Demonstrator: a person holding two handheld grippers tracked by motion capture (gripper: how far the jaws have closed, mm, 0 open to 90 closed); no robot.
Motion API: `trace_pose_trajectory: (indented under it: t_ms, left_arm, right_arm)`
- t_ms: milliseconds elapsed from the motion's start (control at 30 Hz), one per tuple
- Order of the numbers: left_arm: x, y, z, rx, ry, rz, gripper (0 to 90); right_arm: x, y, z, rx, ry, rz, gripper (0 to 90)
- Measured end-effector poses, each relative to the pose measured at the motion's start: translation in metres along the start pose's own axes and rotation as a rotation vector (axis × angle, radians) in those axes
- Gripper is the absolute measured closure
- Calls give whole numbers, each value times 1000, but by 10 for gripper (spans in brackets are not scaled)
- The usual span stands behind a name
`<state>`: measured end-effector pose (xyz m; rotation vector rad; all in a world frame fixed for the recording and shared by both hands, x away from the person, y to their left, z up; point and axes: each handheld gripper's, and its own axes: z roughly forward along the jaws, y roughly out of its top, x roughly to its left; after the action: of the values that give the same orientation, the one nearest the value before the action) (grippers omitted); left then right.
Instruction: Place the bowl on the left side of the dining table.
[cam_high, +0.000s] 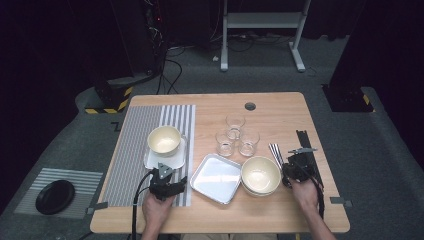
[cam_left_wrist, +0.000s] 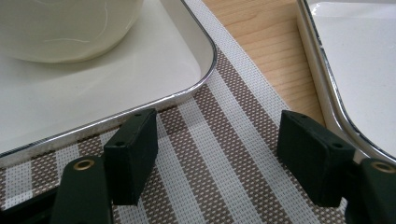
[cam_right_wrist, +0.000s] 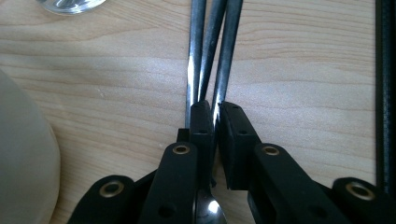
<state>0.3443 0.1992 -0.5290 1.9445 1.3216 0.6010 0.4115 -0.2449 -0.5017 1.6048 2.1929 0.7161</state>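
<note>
Cutlery handles (cam_right_wrist: 211, 51) lie bunched on the bench right of the near bowl (cam_high: 260, 175), the right tool (cam_right_wrist: 215, 112) clamping one to lift it, while the left tool (cam_left_wrist: 217, 154) rests agape on the striped mat (cam_left_wrist: 224, 186).

Glossy metal cutlery handles (cam_right_wrist: 212, 51), matt wooden table (cam_right_wrist: 299, 70)

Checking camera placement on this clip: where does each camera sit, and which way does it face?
High view: above the person's side, facing forward and down on the table; forearms and both grippers show.
Left gripper view: looks along its open jaws at the striped mat, between two trays.
Right gripper view: looks along its jaws, pinching cutlery handles.
Shared: the handles, high view too.
</note>
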Motion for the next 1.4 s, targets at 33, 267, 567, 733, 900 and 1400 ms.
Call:
trace_pose_trajectory:
  t_ms: [33,267,567,733,900,1400]
  left_arm:
    - [0,0,0,0,0,0,298]
    - [0,0,0,-1,0,0,297]
    - [0,0,0,2,1,0,298]
    - [0,0,0,1,0,1,298]
    - [0,0,0,0,0,0,297]
    - [0,0,0,0,-1,0,297]
  right_arm:
    - [-1,0,0,2,2,1,843]
    - [-1,0,0,-1,6,5,846]
    - [-1,-1,0,-6,9,1,849]
    - [-2,-1,0,-8,12,-2,850]
    - [-3,-1,0,-10,15,0,851]
    - [-2,-1,-3,-14,18,-10,853]
